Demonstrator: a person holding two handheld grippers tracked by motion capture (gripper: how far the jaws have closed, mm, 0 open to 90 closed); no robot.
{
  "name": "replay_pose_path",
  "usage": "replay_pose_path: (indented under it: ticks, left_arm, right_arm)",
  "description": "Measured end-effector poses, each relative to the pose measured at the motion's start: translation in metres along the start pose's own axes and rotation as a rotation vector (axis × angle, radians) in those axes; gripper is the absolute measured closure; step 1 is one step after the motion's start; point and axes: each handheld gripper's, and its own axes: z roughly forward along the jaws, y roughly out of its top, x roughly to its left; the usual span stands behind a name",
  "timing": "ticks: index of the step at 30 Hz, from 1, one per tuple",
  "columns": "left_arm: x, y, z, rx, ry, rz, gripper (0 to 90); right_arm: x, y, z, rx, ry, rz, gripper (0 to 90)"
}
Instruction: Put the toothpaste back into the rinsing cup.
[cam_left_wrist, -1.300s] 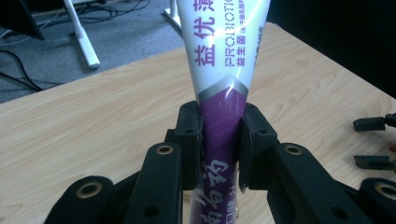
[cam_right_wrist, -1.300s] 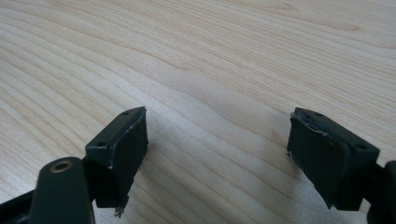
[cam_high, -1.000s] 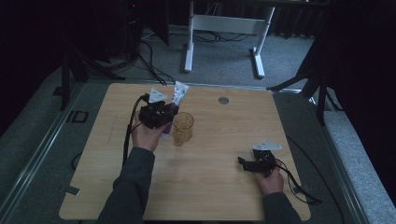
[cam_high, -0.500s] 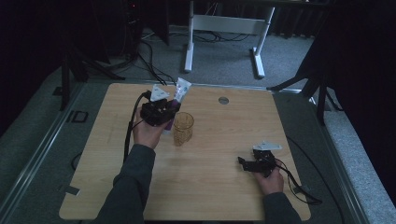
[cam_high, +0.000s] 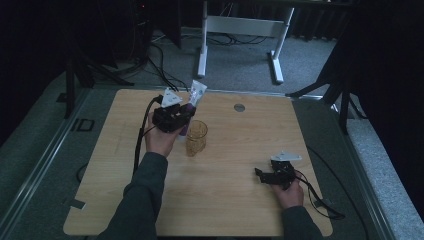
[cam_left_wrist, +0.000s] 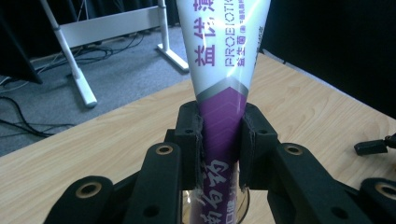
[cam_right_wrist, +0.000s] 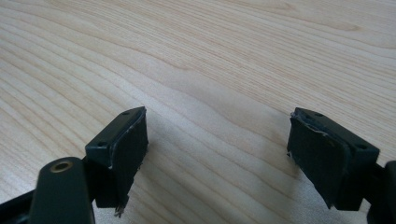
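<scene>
The high view overlooks the whole table (cam_high: 220, 200); both gripper views face its wood closely.

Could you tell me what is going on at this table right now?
A person works with a gripper in each hand. The left gripper is clamped on a white and purple tube, holding it upright beside a glass cup. The right gripper rests open, low over the wooden table, holding nothing.

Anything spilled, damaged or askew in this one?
Nothing stands out. The left hand-held gripper clamps a purple-and-white tube above the amber glass, which stands upright on the table. The right hand-held gripper rests open on bare wood.
</scene>
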Motion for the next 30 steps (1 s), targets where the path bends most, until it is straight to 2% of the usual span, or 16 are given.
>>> replay_pose_path:
  ticks: [15,30]
  left_arm:
    - [0.001,0.004,0.007,-0.043,-0.007,-0.003,72.2]
    - [0.003,0.005,0.014,-0.081,-0.015,-0.028,72.1]
  right_arm:
    - [0.000,0.000,0.000,0.000,0.000,0.000,20.2]
    - [0.000,0.000,0.000,-0.001,0.002,-0.001,20.2]
